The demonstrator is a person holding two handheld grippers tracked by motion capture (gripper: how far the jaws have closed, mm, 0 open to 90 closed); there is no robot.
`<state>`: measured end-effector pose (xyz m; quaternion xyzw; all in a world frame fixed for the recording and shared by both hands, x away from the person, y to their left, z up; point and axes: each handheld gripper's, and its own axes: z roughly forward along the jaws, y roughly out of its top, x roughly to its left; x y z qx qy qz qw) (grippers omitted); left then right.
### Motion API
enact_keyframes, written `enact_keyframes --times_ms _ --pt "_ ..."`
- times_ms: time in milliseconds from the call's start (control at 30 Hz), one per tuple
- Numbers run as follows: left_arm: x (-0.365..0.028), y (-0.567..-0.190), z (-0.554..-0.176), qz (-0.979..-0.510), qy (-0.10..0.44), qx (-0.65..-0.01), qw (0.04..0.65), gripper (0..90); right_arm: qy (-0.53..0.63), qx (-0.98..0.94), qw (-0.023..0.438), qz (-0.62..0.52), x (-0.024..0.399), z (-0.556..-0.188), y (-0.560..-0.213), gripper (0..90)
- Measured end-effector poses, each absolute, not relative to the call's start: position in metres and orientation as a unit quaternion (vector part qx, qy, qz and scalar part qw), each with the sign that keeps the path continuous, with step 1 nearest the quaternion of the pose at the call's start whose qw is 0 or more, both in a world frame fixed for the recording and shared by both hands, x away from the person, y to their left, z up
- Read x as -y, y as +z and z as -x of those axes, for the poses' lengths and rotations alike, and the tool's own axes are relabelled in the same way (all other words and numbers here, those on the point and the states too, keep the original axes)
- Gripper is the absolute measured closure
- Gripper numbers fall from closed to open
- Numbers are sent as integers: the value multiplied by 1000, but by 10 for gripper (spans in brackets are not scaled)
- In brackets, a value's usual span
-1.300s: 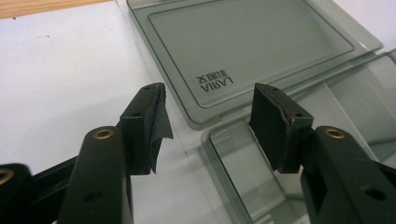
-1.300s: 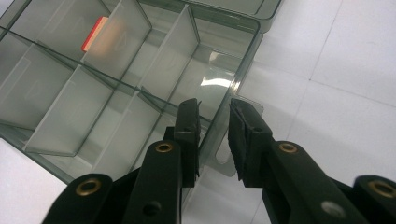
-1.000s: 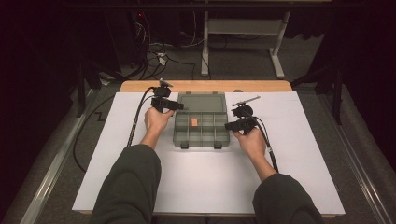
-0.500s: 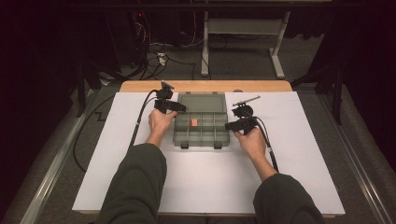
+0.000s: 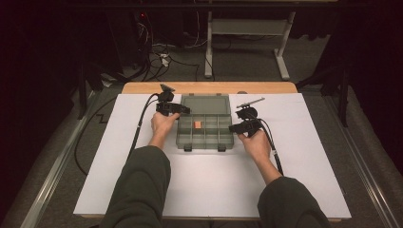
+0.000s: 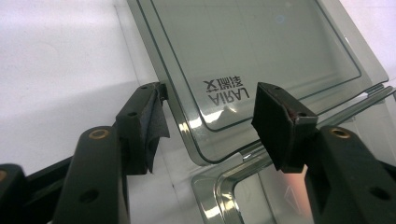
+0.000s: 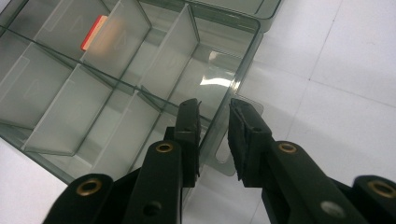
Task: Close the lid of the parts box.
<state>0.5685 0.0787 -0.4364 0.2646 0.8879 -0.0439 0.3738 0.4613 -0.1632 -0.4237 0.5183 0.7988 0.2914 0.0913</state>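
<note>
In the high view a smoky-green compartment box [image 5: 205, 130] sits a little above the middle of the frame on a white sheet [image 5: 209, 185] that covers the table, with its clear lid [image 5: 207, 104] thrown open and lying flat on the far side. A small orange block [image 5: 196, 124] rests in one of the middle compartments of the upper row. The left gripper [image 5: 177, 109] is at the box's upper left corner, where lid and tray meet; the right gripper [image 5: 235, 127] is at the box's right edge, about halfway down. In the left gripper view the jaws stand wide apart, and they have just been opening; the lid's rounded corner [image 6: 205, 140], printed with a mirrored brand mark, lies between them. The left pad [image 6: 154, 123] sits at the lid's edge and the right pad [image 6: 275, 121] is clear of it, so nothing is clamped. In the right gripper view the jaws straddle the tray's side wall [image 7: 219, 126], one jaw inside the compartment and one outside beside a small flat tab at the base. The gap is narrow, yet whether the pads actually press the wall I cannot tell. The orange block [image 7: 93, 32] shows at the upper left of that view, well away from the jaws
</note>
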Motion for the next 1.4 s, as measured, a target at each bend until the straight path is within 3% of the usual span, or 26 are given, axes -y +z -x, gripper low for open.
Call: enact_keyframes --times_ms 1000,1067,1167,1400 --pt "-78 -427 -561 -282 -26 -871 402 490 278 -802 100 -519 159 -461 -422 747" --pt "-73 -425 -564 -247 -25 -870 426 494 278 -802 100 -519 159 -461 -422 748" --pt "-77 -424 -558 -284 -22 -866 410 500 278 -803 101 -517 159 -461 -422 748" --pt "-76 -416 -553 -286 -14 -860 422 501 277 -803 105 -517 159 -460 -422 748"
